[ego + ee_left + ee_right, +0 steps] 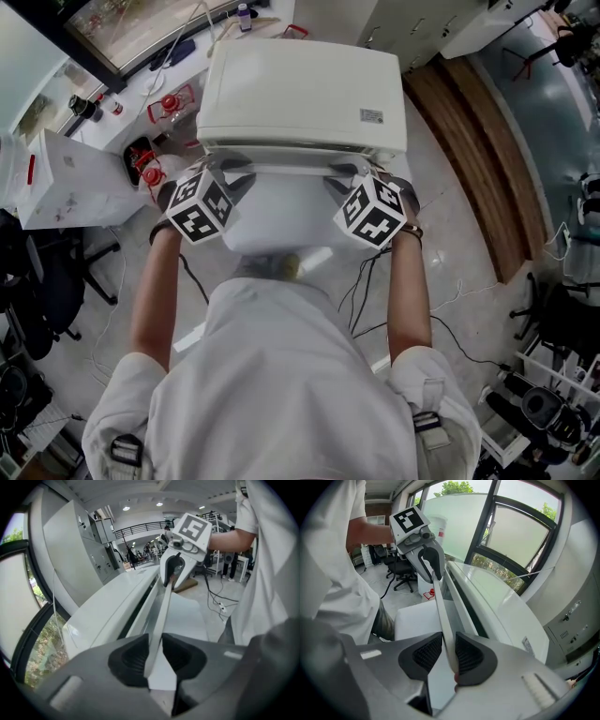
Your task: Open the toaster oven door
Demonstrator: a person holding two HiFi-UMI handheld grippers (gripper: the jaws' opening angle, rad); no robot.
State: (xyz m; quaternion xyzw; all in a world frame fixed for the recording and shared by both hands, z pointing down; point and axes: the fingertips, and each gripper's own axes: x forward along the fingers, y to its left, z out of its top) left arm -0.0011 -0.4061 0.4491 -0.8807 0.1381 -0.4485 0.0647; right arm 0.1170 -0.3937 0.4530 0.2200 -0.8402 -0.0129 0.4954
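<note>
White table, crowded along one side

The white table (192, 70) bears the white toaster oven (300, 94) at 12 o'clock; toward 10 o'clock lie red-capped items (169, 103), a small bottle (244, 14) and loose cables (173, 52).

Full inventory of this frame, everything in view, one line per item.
toaster oven: one, white, centre
oven door: one, white, partly open at the oven's front
door handle: one, pale bar, spanning both grippers
box: one, white, desk at left
red items: several, red, desk left of the oven
office chair: one, black, floor at left
cables: several, black, floor at right
wooden strip: one, brown, floor at right
shirt: one, white, on the person
left gripper: one, grey, jaws on the handle
right gripper: one, grey, jaws opening, handle between them
</note>
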